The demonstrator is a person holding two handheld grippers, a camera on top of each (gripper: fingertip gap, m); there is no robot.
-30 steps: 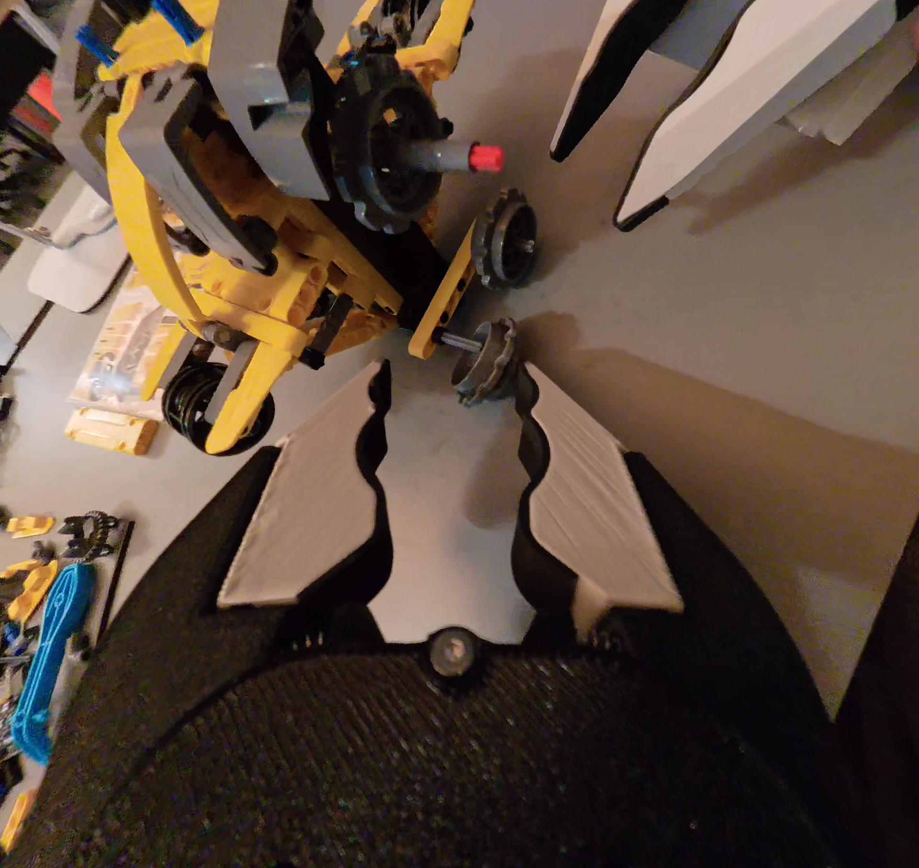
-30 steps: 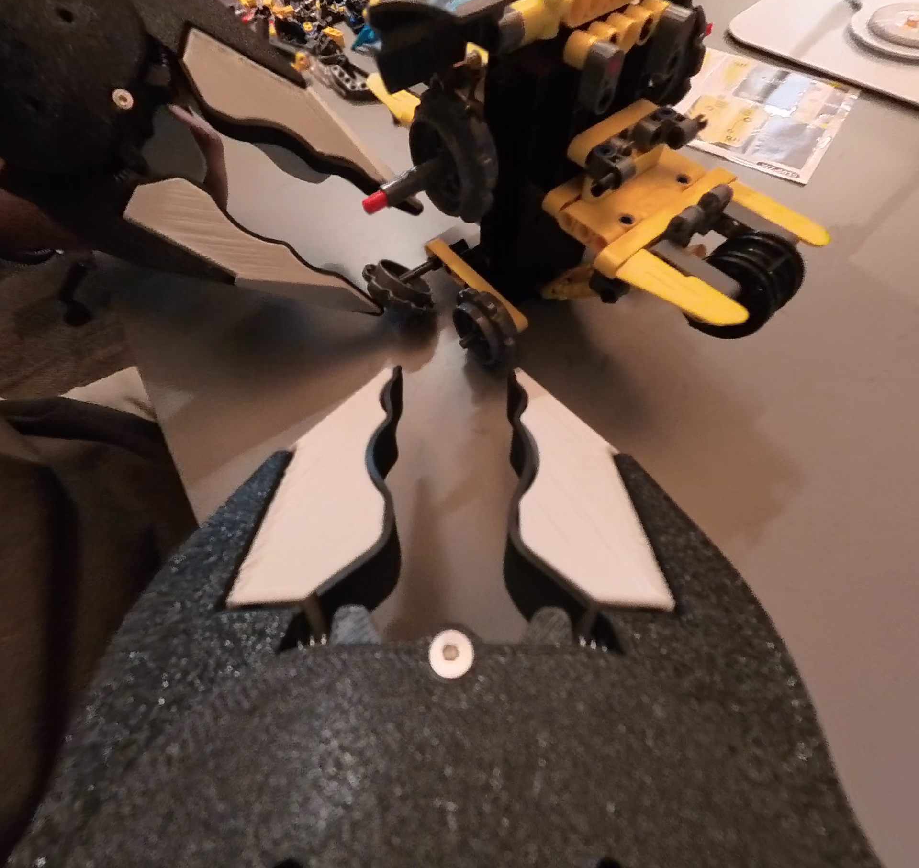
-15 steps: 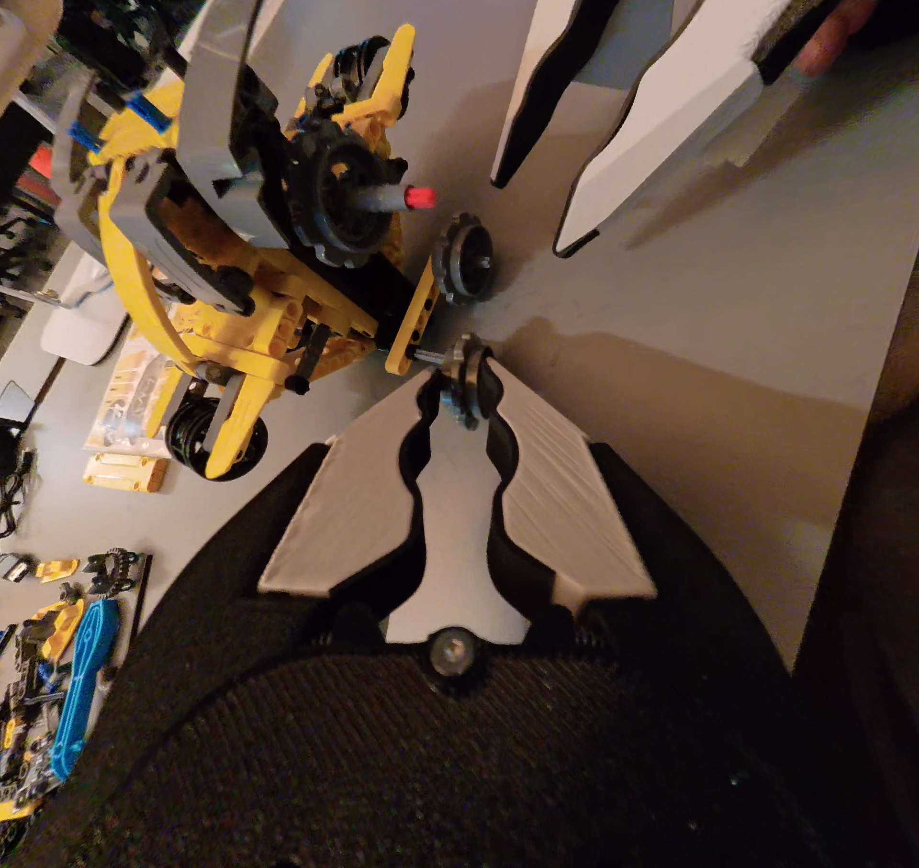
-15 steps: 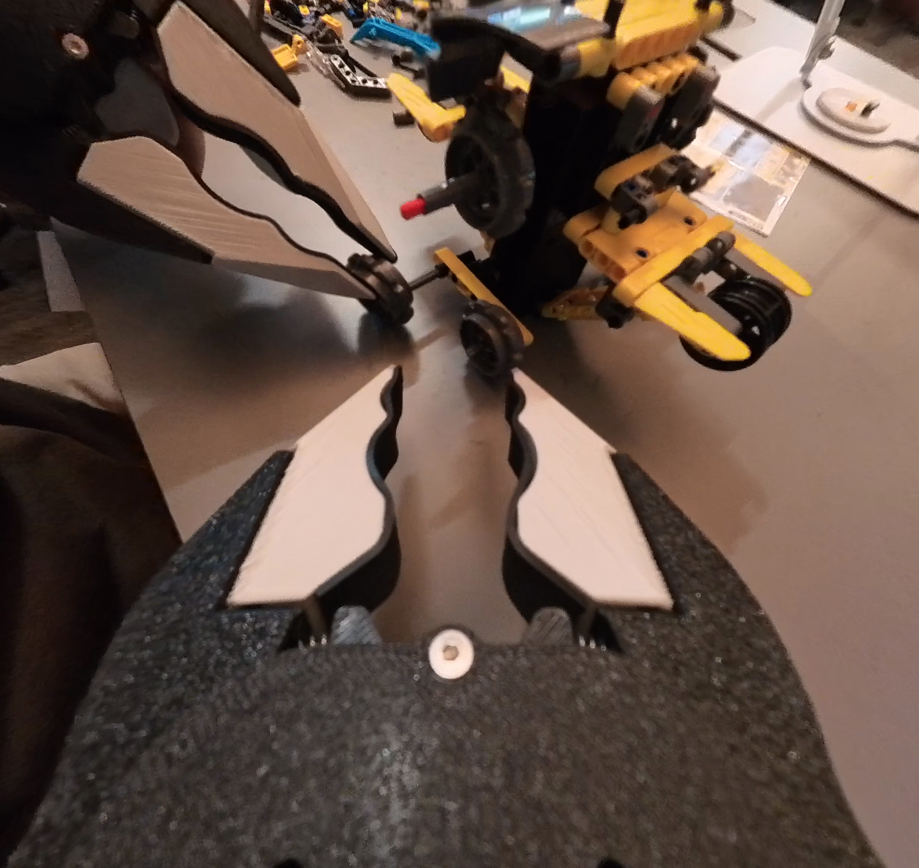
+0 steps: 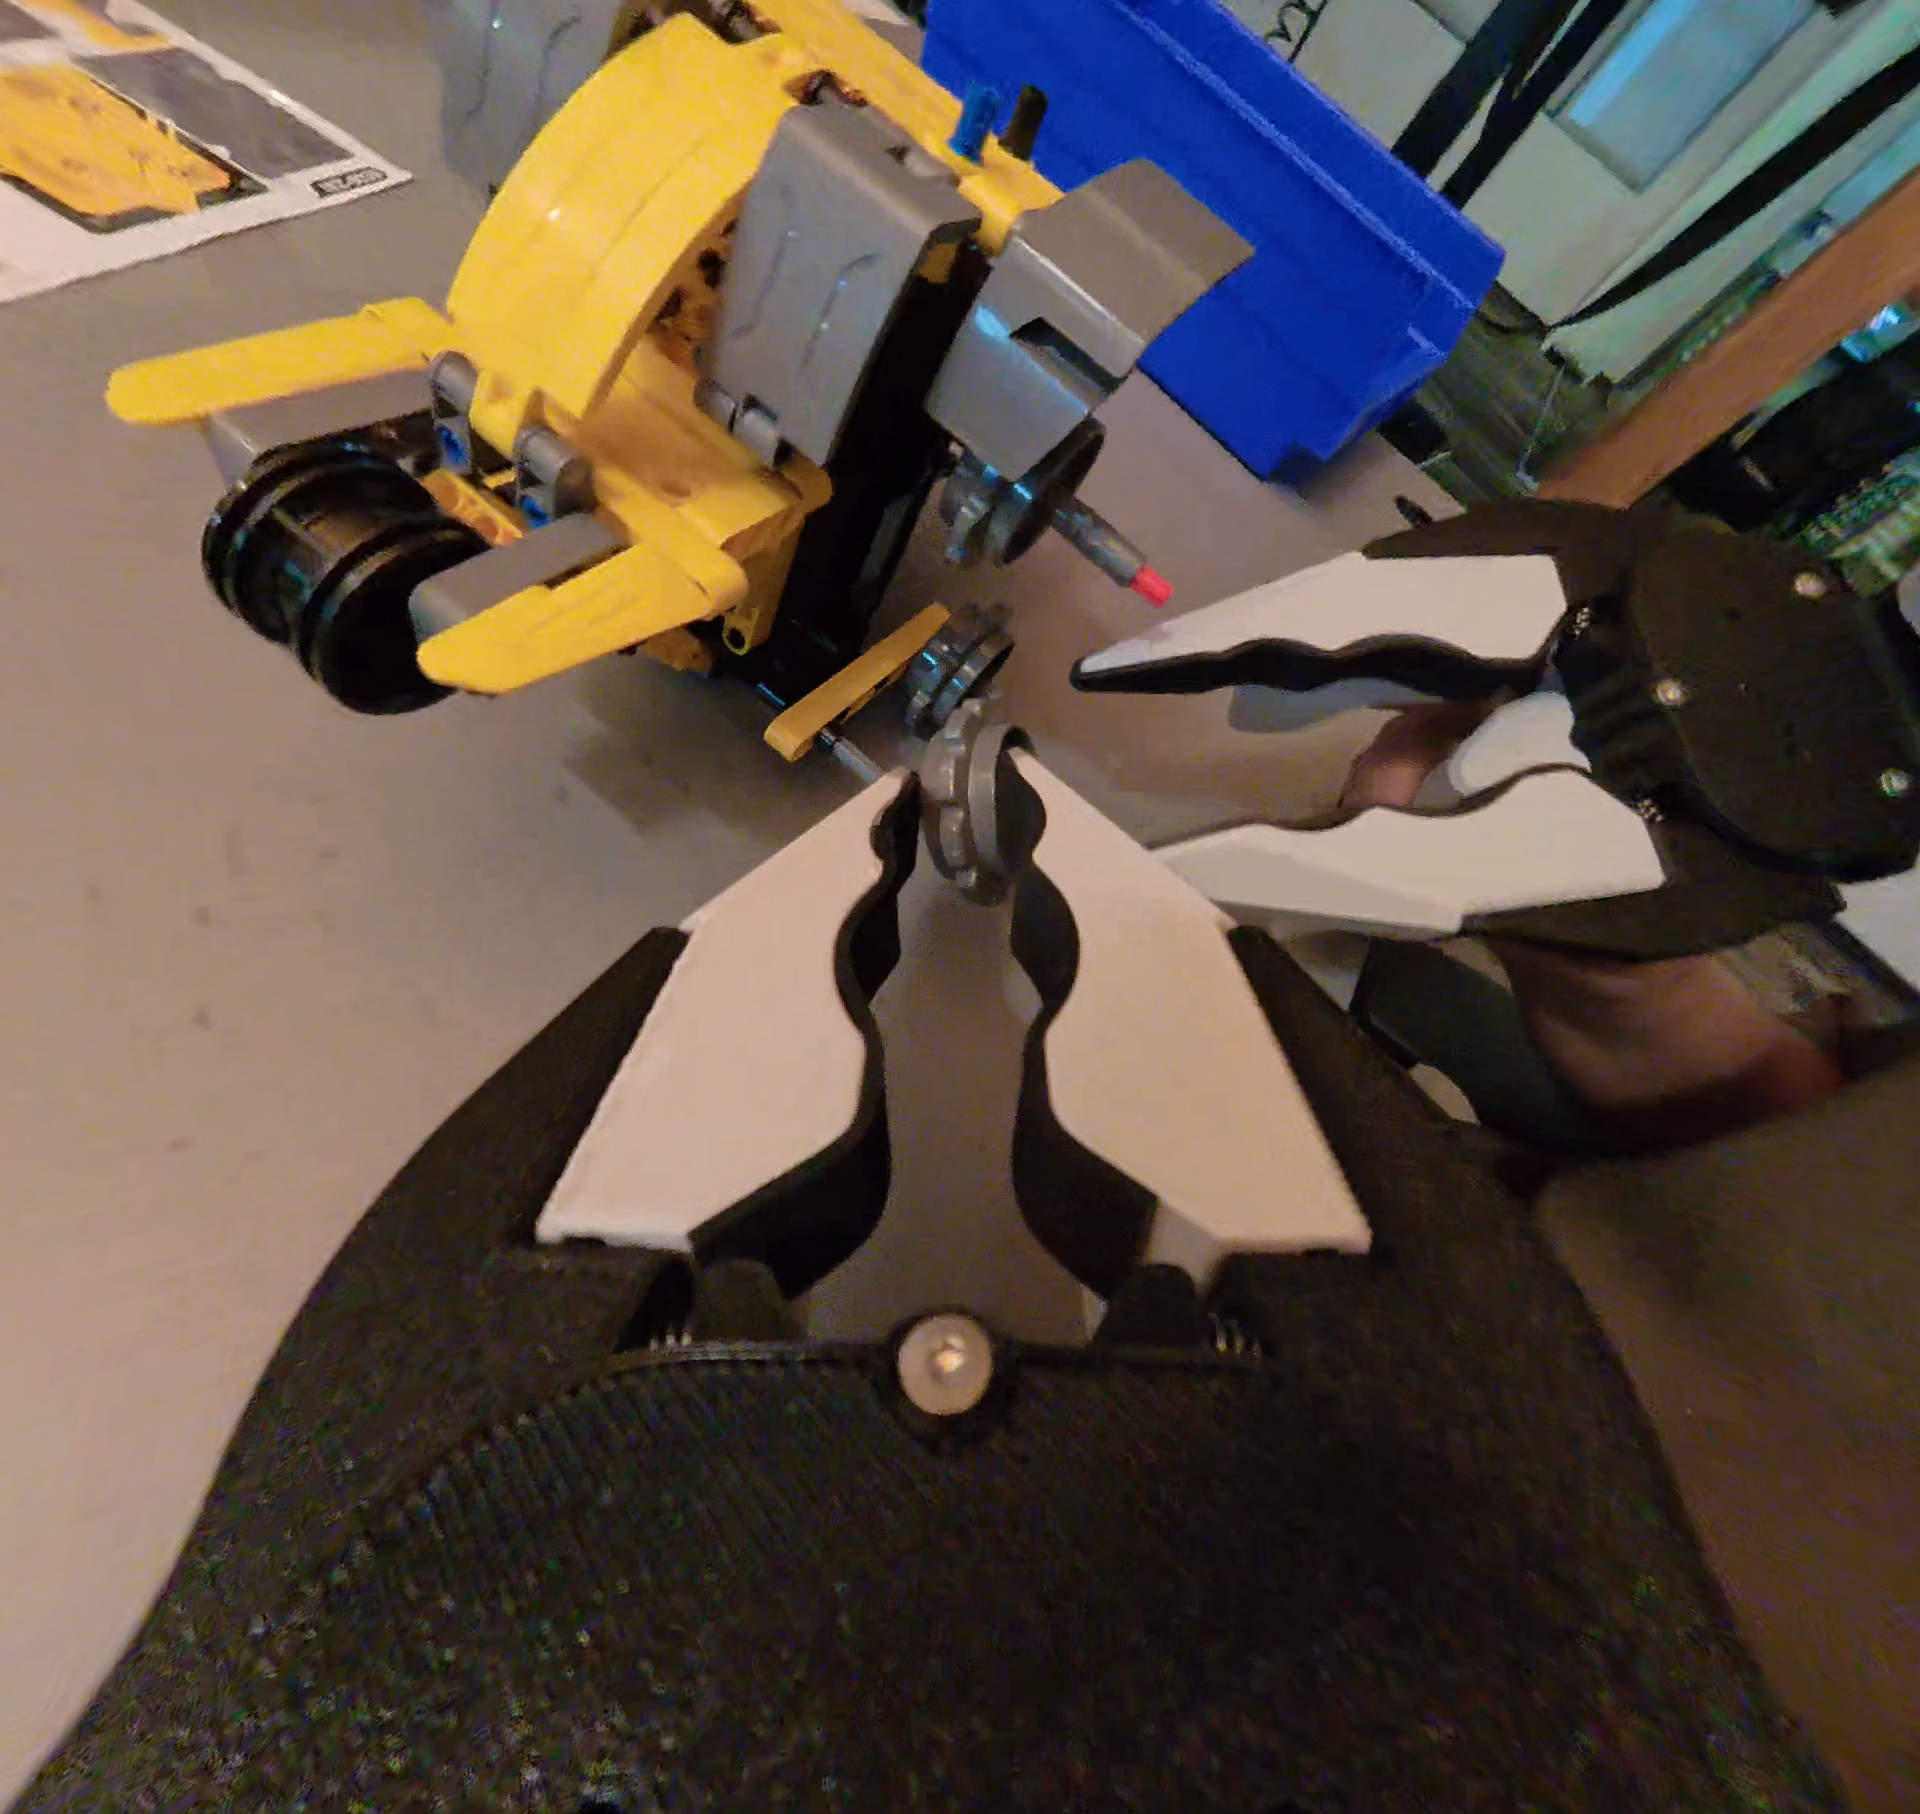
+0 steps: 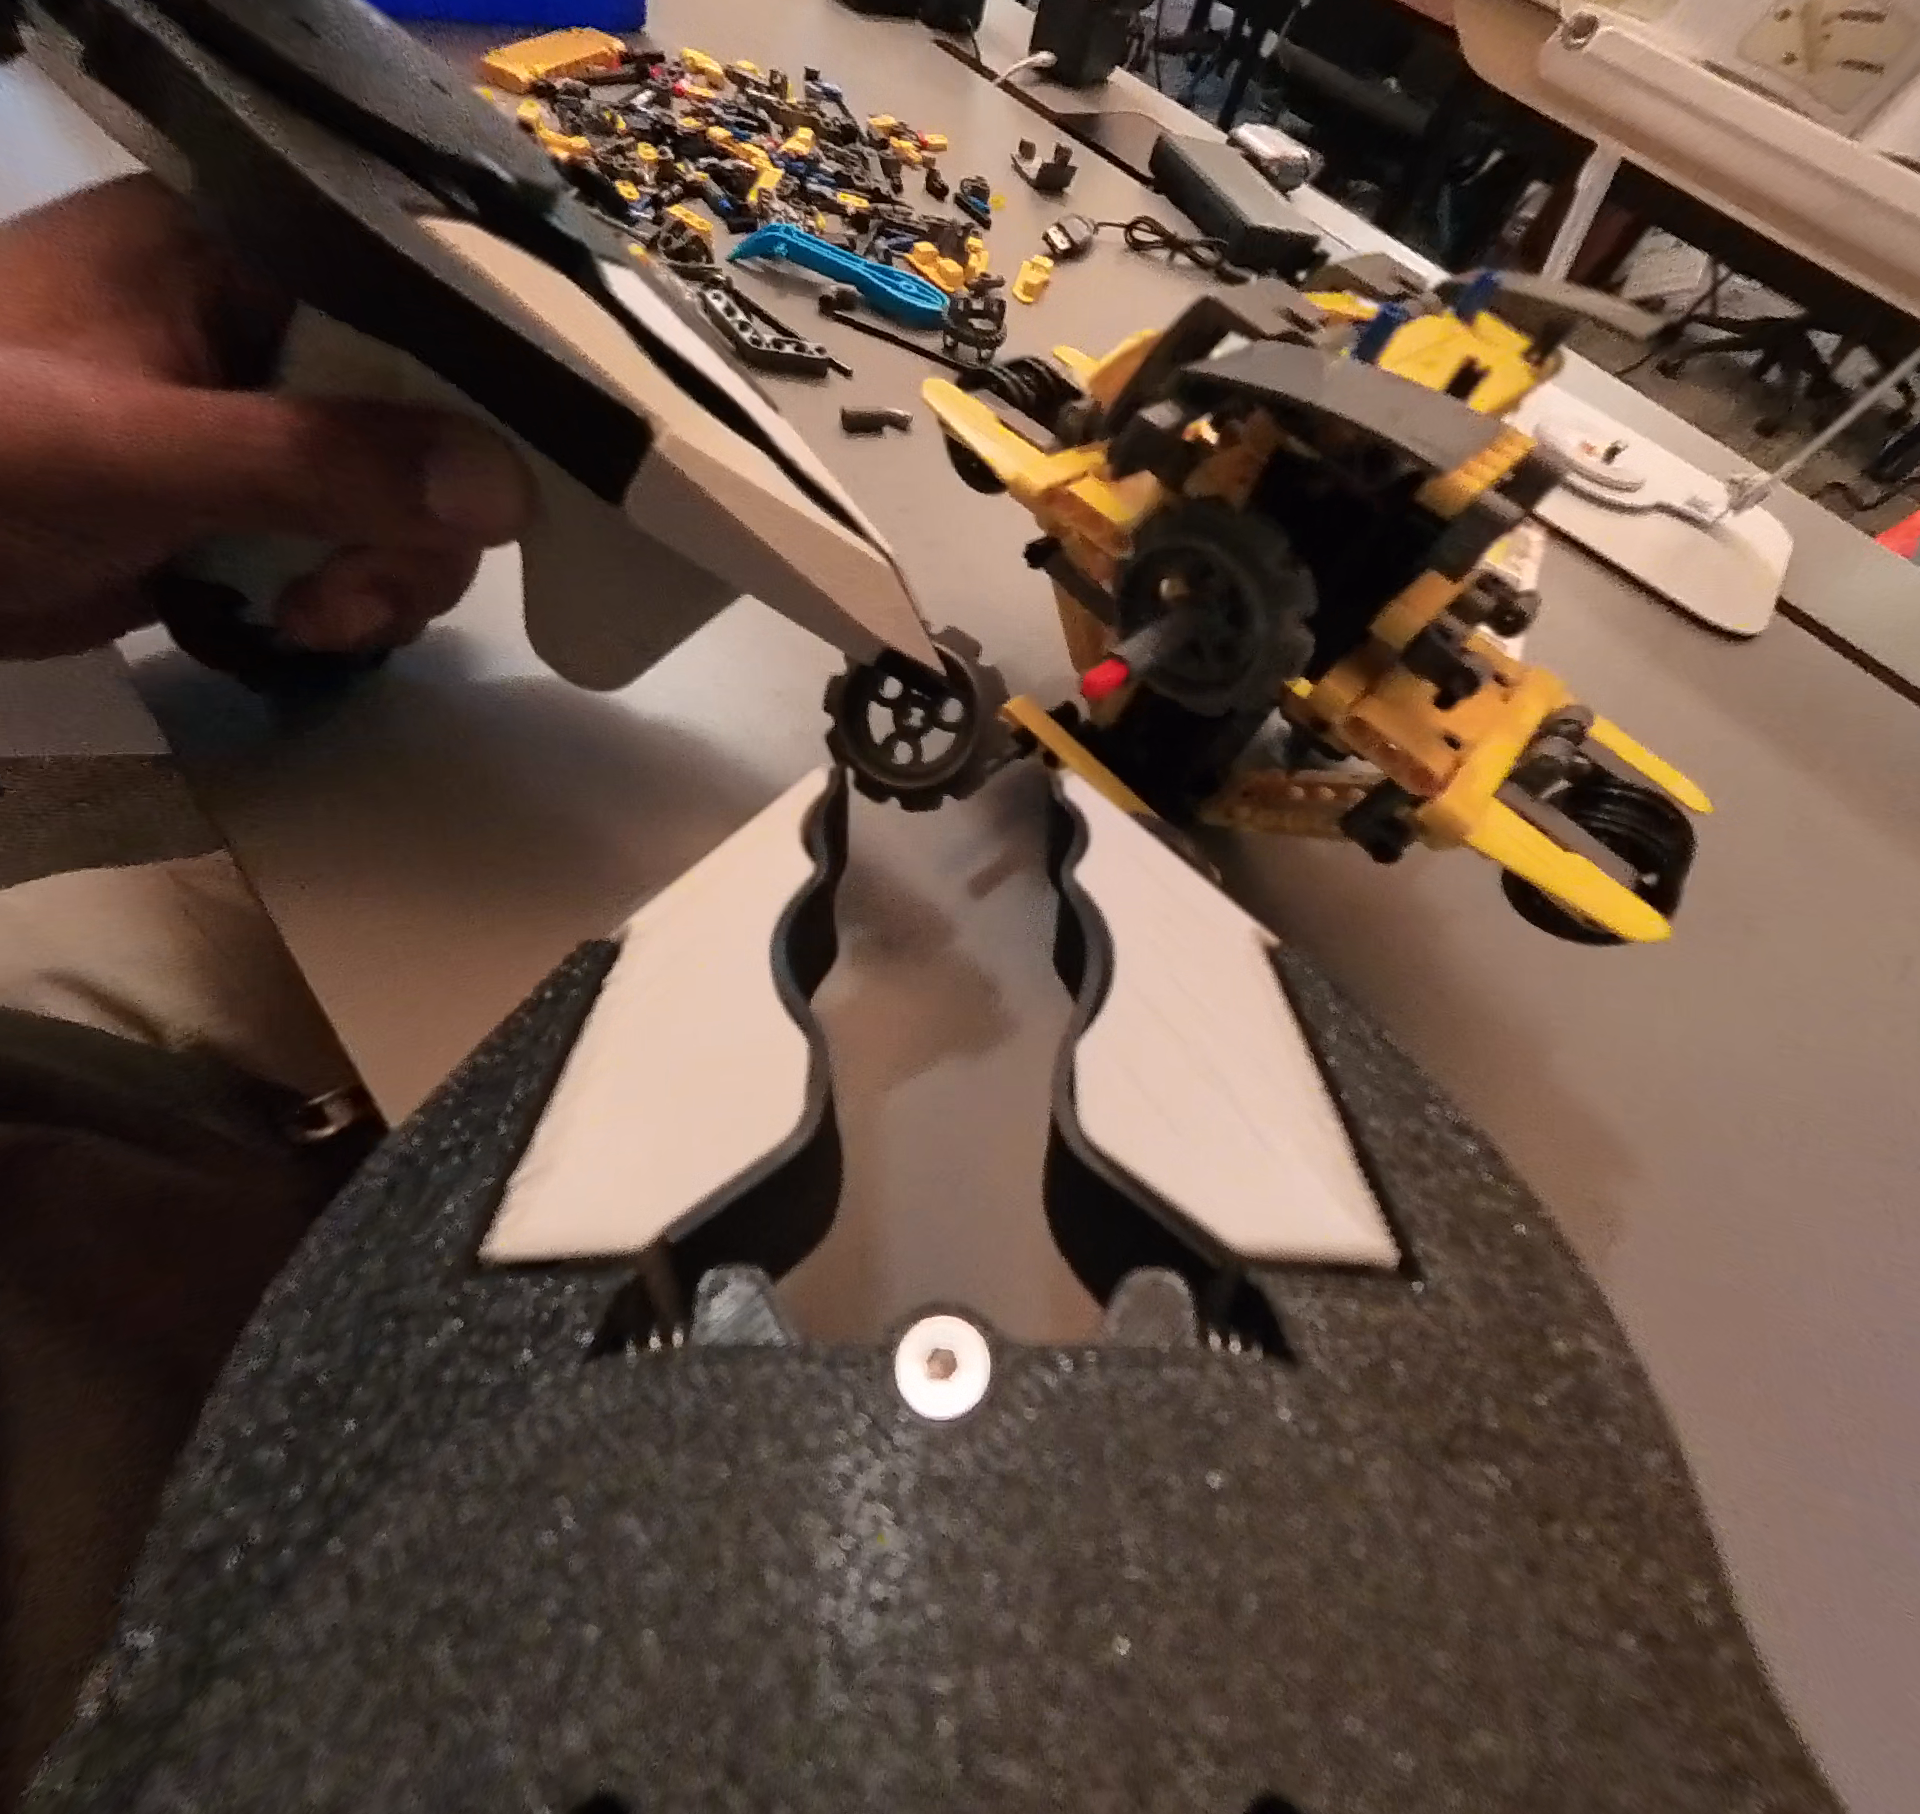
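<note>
A yellow, grey and black brick-built vehicle model (image 5: 665,341) stands on the grey table (image 5: 260,881). A small grey toothed wheel (image 5: 971,819) sits on a thin axle sticking out from a yellow beam low on the model. My left gripper (image 5: 966,788) is shut on this wheel; it also shows in the right wrist view (image 6: 920,647), pinching the wheel (image 6: 909,725) from above. My right gripper (image 6: 951,798) is open and empty, its tips just below the wheel and beside the model (image 6: 1299,569). In the left wrist view it (image 5: 1122,756) is at the right, jaws apart.
A second small wheel (image 5: 951,668) and a red-tipped axle (image 5: 1117,559) stick out of the model. Several loose bricks (image 6: 769,154) lie behind it, with a blue bin (image 5: 1195,154), a printed sheet (image 5: 156,133) and a white flat base (image 6: 1662,528). A hand (image 6: 208,476) holds the left gripper. The tips of both grippers are at nearly the same place.
My left gripper was open around the small wheel, then shut on it and stays shut. Both views have swung round the model. My right gripper stays open nearby.
</note>
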